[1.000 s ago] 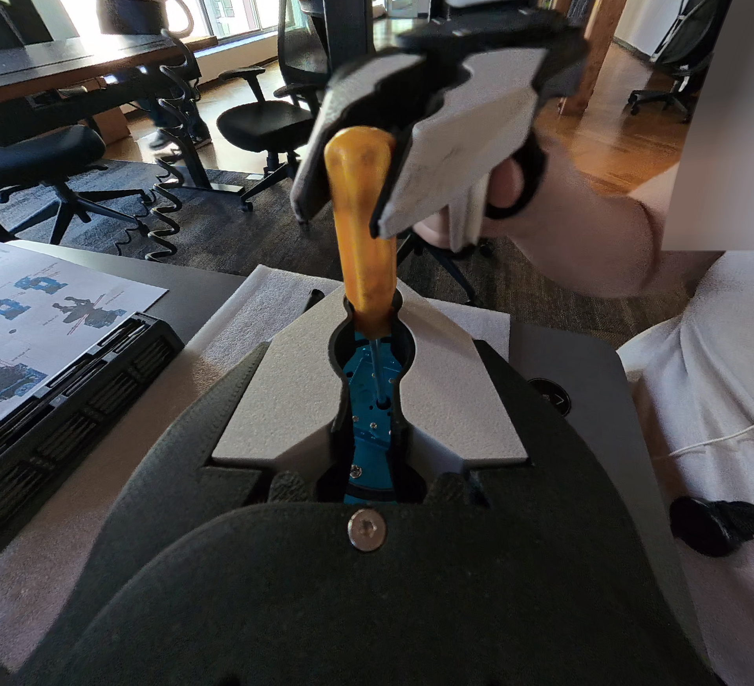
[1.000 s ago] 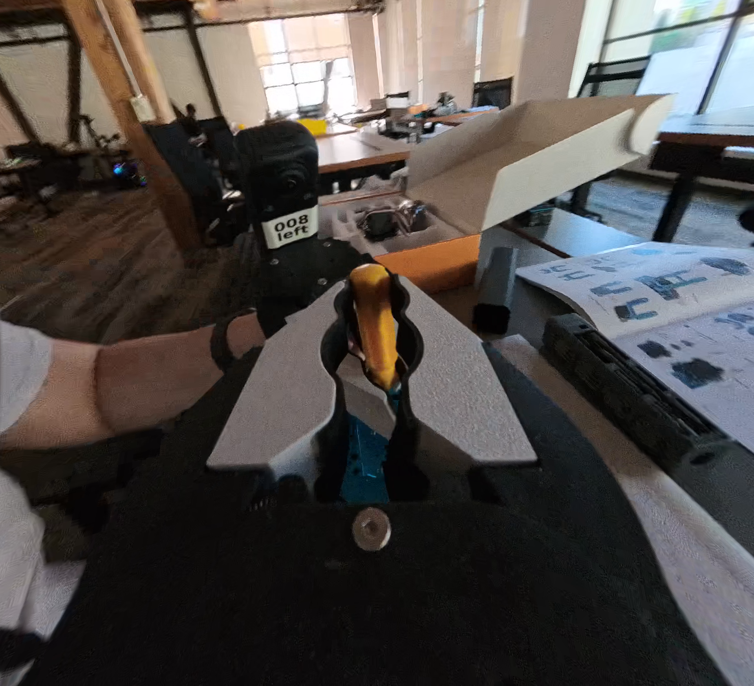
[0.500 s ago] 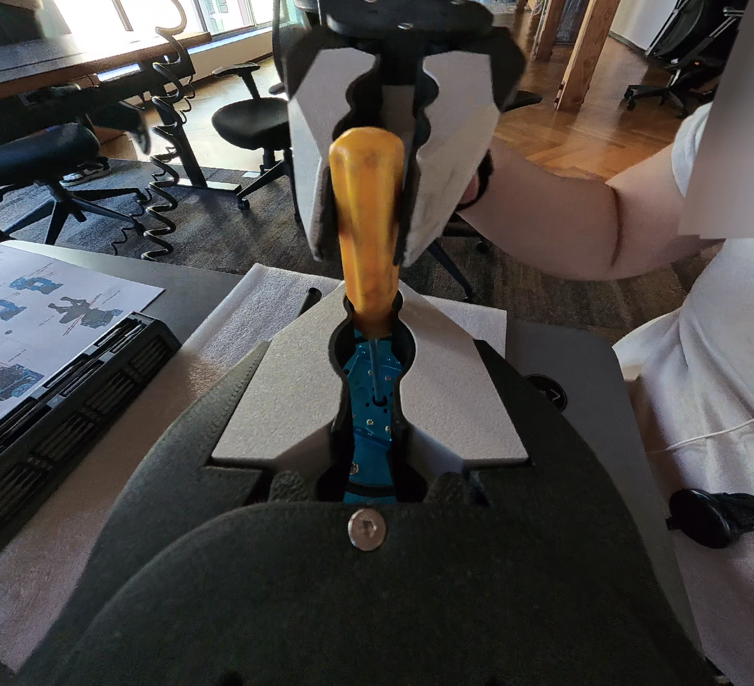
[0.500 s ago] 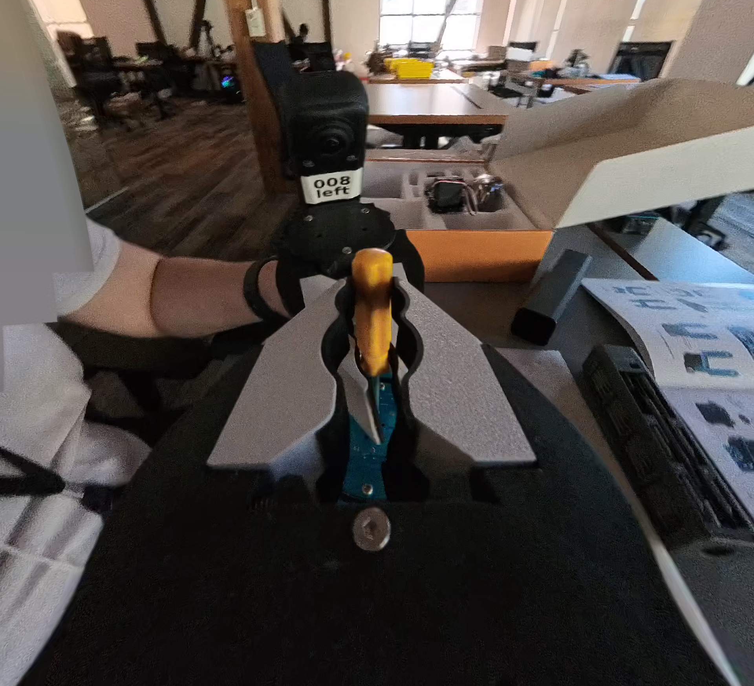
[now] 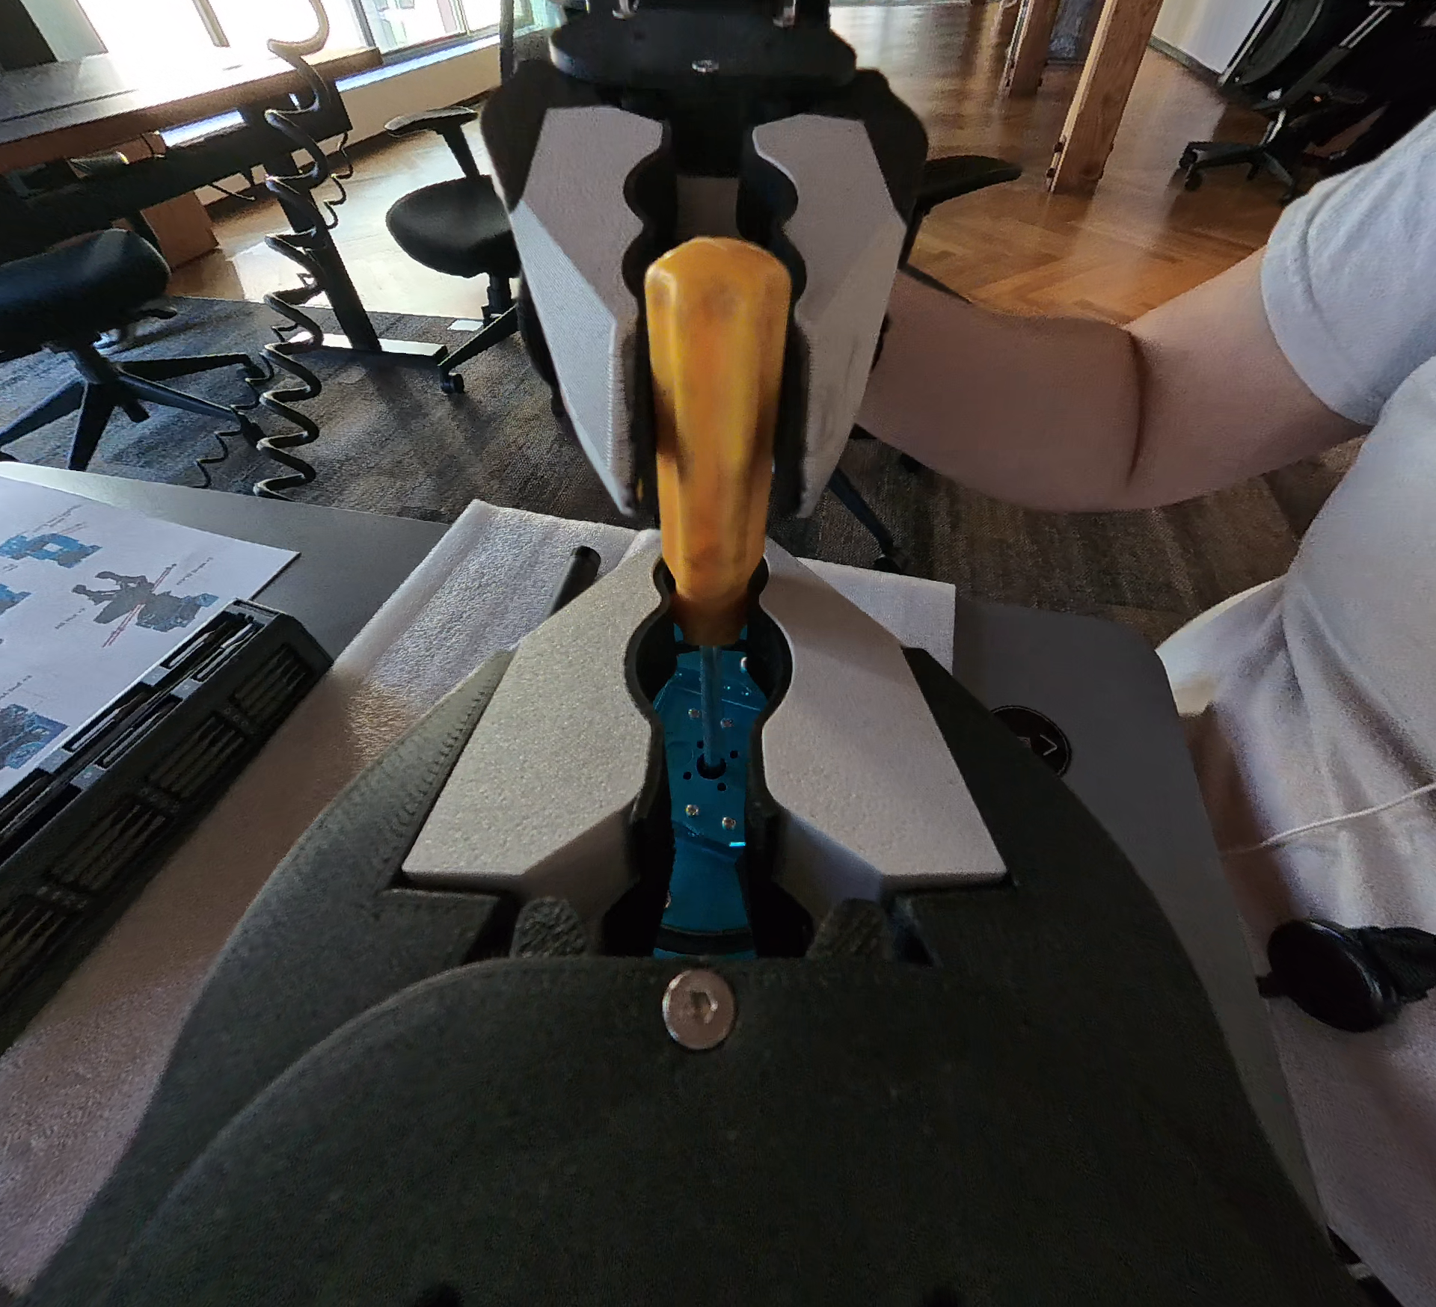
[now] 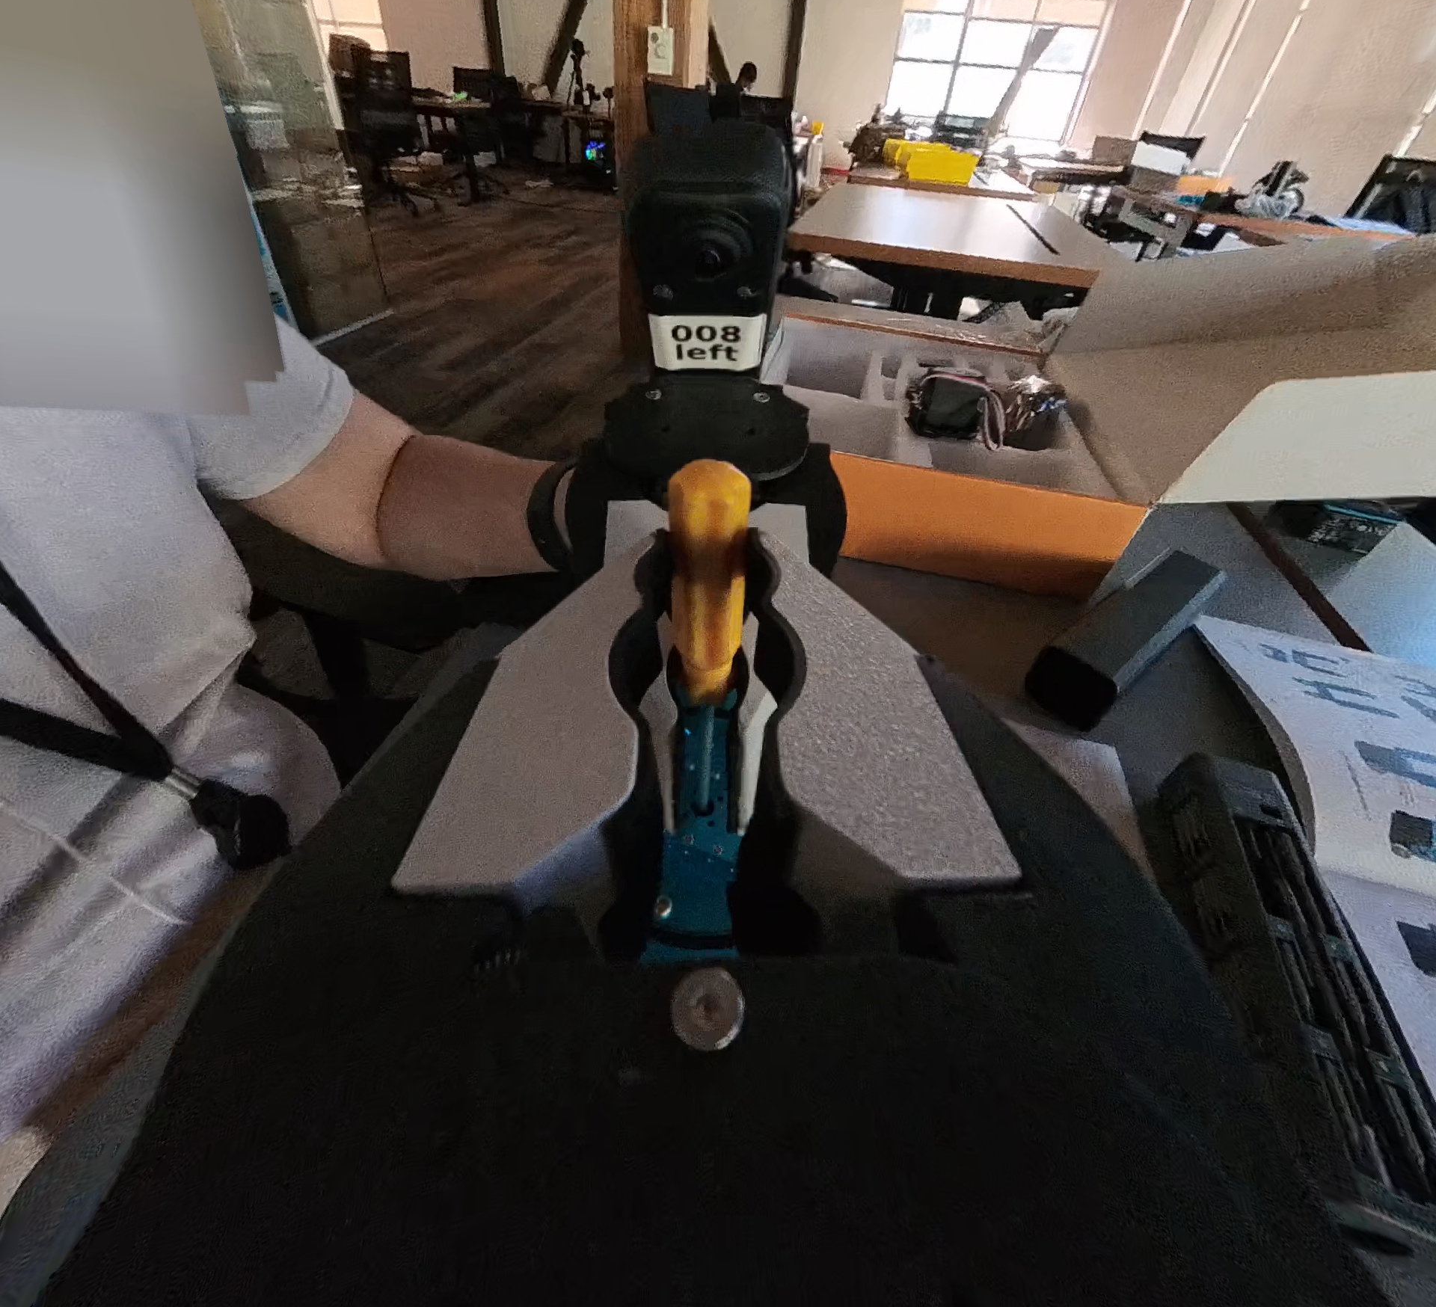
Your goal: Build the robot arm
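Note:
My left gripper (image 5: 709, 570) is shut on a blue metal plate (image 5: 703, 788) with small holes, held upright between its grey pads. My right gripper (image 6: 705, 555) is shut on the yellow handle of a screwdriver (image 6: 703, 594). In the left wrist view the right gripper (image 5: 719, 493) faces me head-on, and the screwdriver (image 5: 715, 415) slopes down from it. Its thin shaft ends at a hole in the blue plate. The blue plate (image 6: 695, 873) also shows low between the right gripper's pads. The two grippers point at each other, tips overlapping.
A black bit case (image 5: 132, 749) and a printed sheet (image 5: 101, 594) lie on the grey table. A white cloth (image 5: 505, 555) lies under the grippers. An open orange box (image 6: 971, 516) and a black block (image 6: 1119, 640) stand beyond. A person's torso (image 5: 1321, 726) is close.
The right gripper has rolled about the screwdriver's axis from tilted to square-on, handle still in its grip. The left gripper and the blue plate have stayed put.

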A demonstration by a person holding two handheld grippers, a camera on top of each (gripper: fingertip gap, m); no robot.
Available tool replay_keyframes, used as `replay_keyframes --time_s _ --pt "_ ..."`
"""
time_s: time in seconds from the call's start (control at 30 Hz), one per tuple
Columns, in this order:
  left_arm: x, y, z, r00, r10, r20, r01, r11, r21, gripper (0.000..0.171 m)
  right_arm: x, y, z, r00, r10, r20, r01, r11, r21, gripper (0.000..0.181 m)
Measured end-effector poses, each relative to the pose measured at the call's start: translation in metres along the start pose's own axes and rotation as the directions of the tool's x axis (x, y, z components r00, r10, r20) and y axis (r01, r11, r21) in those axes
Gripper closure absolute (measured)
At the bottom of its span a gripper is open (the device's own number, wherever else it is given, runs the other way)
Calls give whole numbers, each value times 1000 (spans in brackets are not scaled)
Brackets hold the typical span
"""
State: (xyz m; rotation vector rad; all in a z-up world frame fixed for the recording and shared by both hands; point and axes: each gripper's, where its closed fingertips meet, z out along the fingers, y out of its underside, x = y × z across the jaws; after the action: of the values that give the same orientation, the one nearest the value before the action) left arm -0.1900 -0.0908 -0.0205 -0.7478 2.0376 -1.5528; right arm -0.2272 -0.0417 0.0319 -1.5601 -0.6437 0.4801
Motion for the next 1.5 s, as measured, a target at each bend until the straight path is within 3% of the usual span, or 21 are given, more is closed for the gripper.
replay_keyframes --time_s 0.07,0.17,0.23,0.3,0.37,0.47,0.5,0.57,0.63,0.73,0.8,0.87,0.97,1.03,1.07,1.13,1.2,1.27,1.33,1.4,1.5 --pt "-1 0 -2 1000 6 12 -6 1000 1 162 3 0 2 991 47 -124 -44 999 29 164" --pt "-4 1 -3 1000 2 26 -2 1000 7 163 11 0 -2 872 152 -465 -96 985 143 164" --pt "0 0 -2 1000 10 10 -10 1000 6 164 8 -1 -5 819 116 -562 -36 988 150 164" --pt "0 0 -1 1000 15 15 -15 1000 4 164 9 0 -5 863 -7 -504 26 999 29 164" --pt "0 0 -1 1000 -1 -4 1 1000 5 163 10 -1 -3 948 -48 -316 44 999 -21 152" --pt "1 0 1 1000 -15 -19 15 1000 7 163 -2 -3 -4 998 37 59 -37 999 -1 166" --pt "0 0 0 1000 -13 -13 13 1000 3 163 -1 -2 -3 992 74 106 -74 997 -1 166" --pt "-2 0 -1 1000 -5 1 5 1000 0 163 1 -3 0 997 52 64 -54 998 25 166" --pt "-3 1 -3 1000 -4 10 4 1000 3 163 5 -3 3 993 67 -101 -62 996 58 165" --pt "-2 2 -3 1000 8 16 -8 1000 1 162 10 -5 -1 877 168 -450 -87 977 196 165" --pt "2 1 -1 1000 18 -4 -18 1000 0 162 7 -5 -5 823 86 -561 7 987 162 165" --pt "1 1 0 1000 16 -1 -16 1000 1 162 8 -3 -4 867 -23 -498 45 998 32 164" --pt "1 1 -1 1000 -6 -18 6 1000 8 162 7 0 -1 983 -8 -184 2 999 -33 146" --pt "0 1 -1 1000 -6 -19 6 1000 5 162 -2 0 -2 996 72 54 -70 997 -31 164" --pt "0 1 -2 1000 -2 -14 3 1000 1 162 -2 0 -1 991 92 97 -90 995 -32 164" --pt "-4 2 -3 1000 -1 6 1 1000 -5 162 4 0 2 998 53 35 -53 999 -6 164" --pt "-4 3 -4 1000 -4 12 4 1000 1 162 7 0 4 990 38 -138 -36 999 11 164" --pt "-4 3 -5 1000 4 20 -4 1000 2 162 8 -1 3 927 104 -361 -75 993 94 164" --pt "2 3 -4 1000 17 -4 -17 1000 -1 163 3 -2 -2 865 151 -479 -65 979 192 163" --pt "3 3 -2 1000 20 -1 -20 1000 -4 163 4 -2 -5 871 94 -482 -13 986 169 164" --pt "2 2 0 1000 3 -16 -3 1000 -6 163 4 -5 -3 968 68 -242 -43 993 108 159"
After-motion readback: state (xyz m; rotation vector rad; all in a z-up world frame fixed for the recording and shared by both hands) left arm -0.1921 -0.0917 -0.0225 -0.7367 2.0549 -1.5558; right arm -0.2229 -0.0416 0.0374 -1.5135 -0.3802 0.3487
